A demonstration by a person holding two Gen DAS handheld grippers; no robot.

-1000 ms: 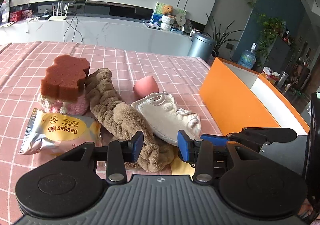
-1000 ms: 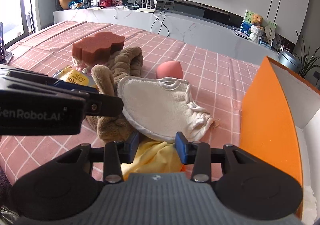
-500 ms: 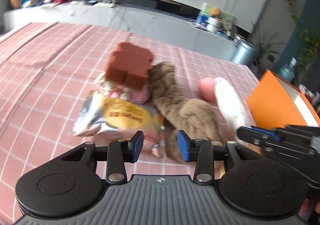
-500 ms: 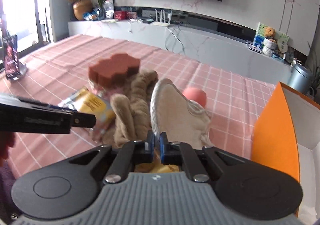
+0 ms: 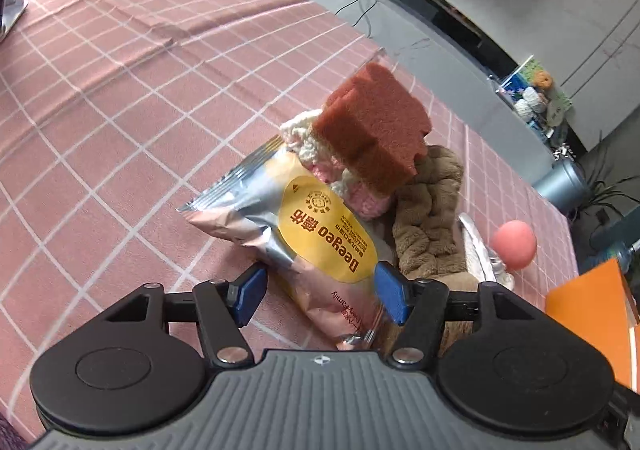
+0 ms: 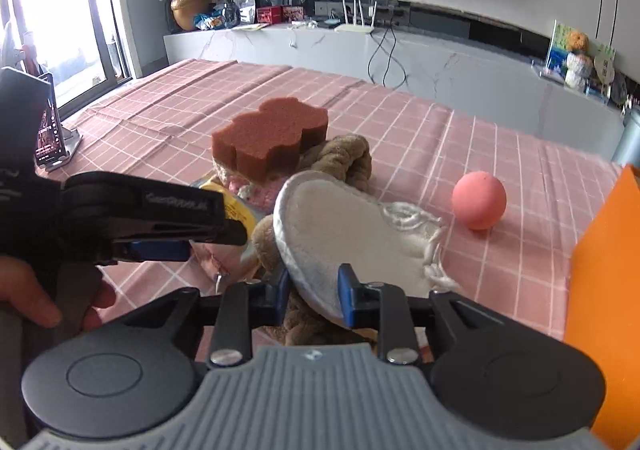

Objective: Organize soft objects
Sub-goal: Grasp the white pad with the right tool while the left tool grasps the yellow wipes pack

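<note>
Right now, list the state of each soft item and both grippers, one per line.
Left gripper: open, jaws just widened, straddling the snack pack's end.
Right gripper: jaws just reopened partly, white pad's edge between them, grip unclear.
Snack pack: sealed, lying flat.
White pad: tilted, lifted off the cloth.
Sponge: on top of the pile.
Brown headband: lying under the pile.
Pink ball: loose, apart.
Orange box: upright, untouched.

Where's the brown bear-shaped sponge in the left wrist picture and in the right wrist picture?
Left wrist: brown sponge sits above centre, tilted, on top of the pink-and-white knit piece.
Right wrist: brown sponge sits left of centre, behind the white pad.
Shared landmark: the pink ball, right of the pile in both.
</note>
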